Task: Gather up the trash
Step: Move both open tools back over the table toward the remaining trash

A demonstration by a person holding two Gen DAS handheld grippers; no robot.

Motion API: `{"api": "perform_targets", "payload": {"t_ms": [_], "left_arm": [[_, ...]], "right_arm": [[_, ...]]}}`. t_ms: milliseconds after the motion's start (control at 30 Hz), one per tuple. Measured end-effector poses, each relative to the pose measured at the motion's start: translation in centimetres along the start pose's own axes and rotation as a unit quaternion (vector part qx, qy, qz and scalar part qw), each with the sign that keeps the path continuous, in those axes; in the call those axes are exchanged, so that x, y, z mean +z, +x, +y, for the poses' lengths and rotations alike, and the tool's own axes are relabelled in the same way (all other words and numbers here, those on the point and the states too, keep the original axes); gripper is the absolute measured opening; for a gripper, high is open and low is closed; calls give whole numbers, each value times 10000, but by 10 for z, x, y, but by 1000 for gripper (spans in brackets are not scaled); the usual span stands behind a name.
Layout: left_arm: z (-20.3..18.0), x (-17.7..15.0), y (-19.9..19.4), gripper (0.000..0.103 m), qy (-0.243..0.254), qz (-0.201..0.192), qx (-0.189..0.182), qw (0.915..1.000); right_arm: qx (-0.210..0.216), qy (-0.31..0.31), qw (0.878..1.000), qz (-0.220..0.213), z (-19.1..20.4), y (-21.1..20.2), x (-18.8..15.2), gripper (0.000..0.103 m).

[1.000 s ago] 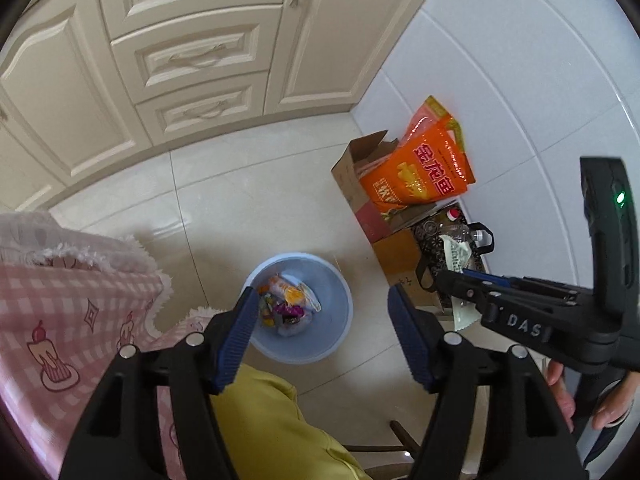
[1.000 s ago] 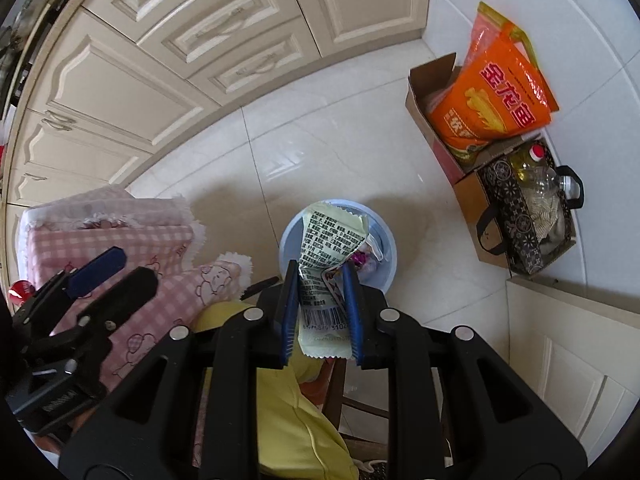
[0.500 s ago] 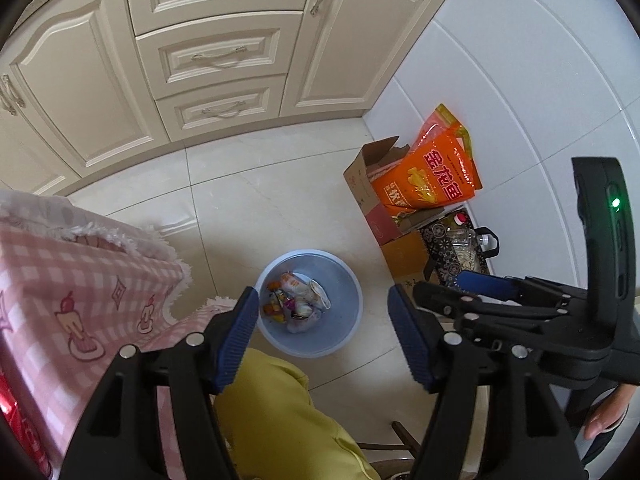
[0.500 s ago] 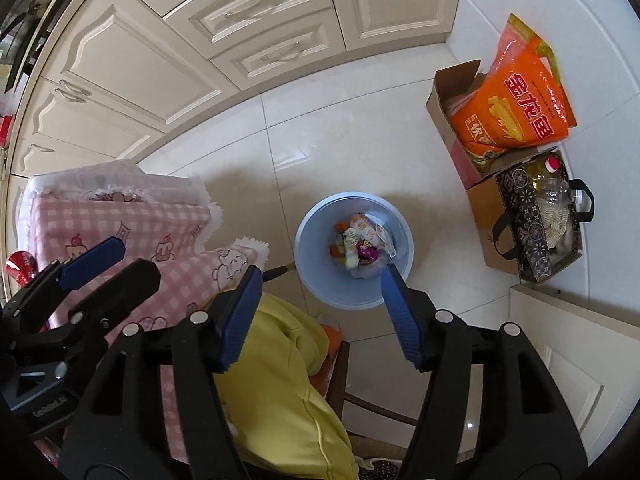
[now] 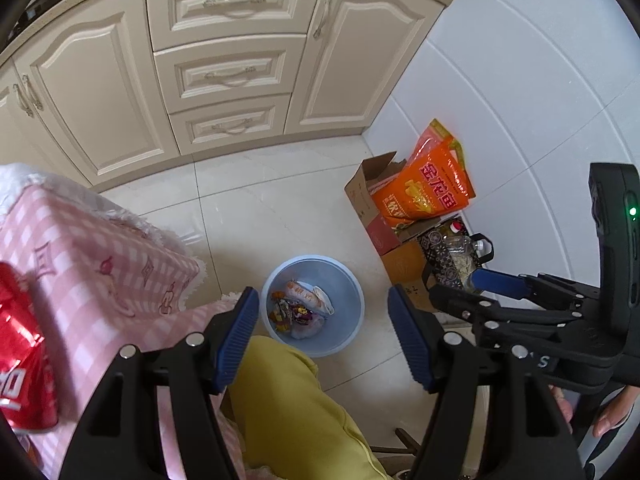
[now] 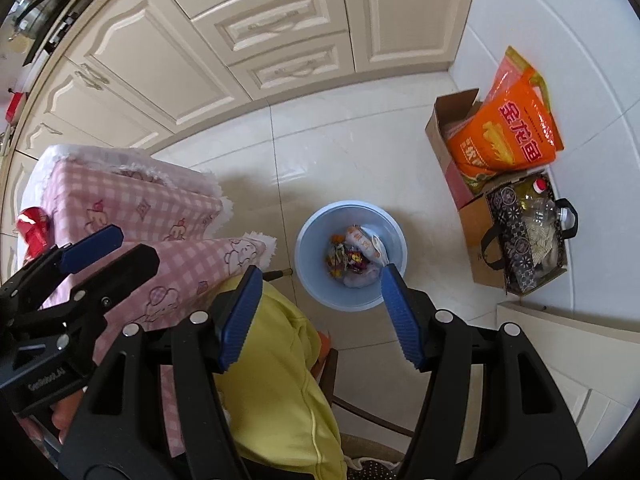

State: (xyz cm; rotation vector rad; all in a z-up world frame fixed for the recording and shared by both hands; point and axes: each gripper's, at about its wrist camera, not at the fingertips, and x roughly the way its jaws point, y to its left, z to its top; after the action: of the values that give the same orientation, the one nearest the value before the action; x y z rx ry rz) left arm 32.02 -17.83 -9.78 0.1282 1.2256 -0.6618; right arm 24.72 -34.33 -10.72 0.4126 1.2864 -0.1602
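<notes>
Trash: none between either pair of jaws, left gripper [image 5: 323,338] and right gripper [image 6: 322,316] both spread apart and empty above the floor. Below, crumpled wrappers [image 6: 354,258] heaped in the blue bin [image 6: 310,240] on the tiles. Light, soft, crinkly, probably slippery film; best pinched at a flat edge or a fold. Further left, a red packet [image 5: 20,356] on the pink checked tablecloth [image 5: 100,256], possibly more trash, too blurred to tell.

Straight drop to the bin is clear
Open floor [image 5: 280,200] all around the blue bin [image 6: 316,280]; pink-clothed tabletop [image 5: 100,264] crowds its left, cardboard boxes [image 5: 372,208] and bags sit against the right wall, yellow-clad leg [image 6: 280,380] just below it.
</notes>
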Motion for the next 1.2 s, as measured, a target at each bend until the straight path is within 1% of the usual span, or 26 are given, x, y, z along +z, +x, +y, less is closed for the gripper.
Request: {"api": "perform_targets", "payload": {"t_ms": [100,233,367,467,533,733,967,1067,1200], "left_arm": [[3,-6,-15,66,-36,-117,-37,9999],[6,-14,-36,66,-54,-286,-27,9996],[15,-23,-62,66,-100,-510,-38,9986],[26,-30,-81,66,-146,-679,74,9976],[35,-33,-92,66,-230,-769,85,9967],[70,-46,-120,67,-534,-1003,146,9934],[116,-62,-149,67,-908,-1275,172,9875],[139,-70,-165,71,-1081,-1474,157,9830],[174,-82,-185,72,-1342,-1708,248,9758]], "right_arm": [[21,-49,9999,-162,7,-15,-4,62],[71,-154,9993,-341,24,-33,-9,64],[103,-402,9980,-483,50,-47,-13,67],[140,-594,9967,-536,71,-54,-15,67],[168,-735,9956,-562,86,-58,-17,67],[274,-1022,9928,-566,123,-61,-19,68],[421,-1232,9897,-595,166,-64,-16,70],[506,-1364,9875,-615,189,-66,-16,72],[536,-1619,9835,-601,223,-66,-14,72]]}}
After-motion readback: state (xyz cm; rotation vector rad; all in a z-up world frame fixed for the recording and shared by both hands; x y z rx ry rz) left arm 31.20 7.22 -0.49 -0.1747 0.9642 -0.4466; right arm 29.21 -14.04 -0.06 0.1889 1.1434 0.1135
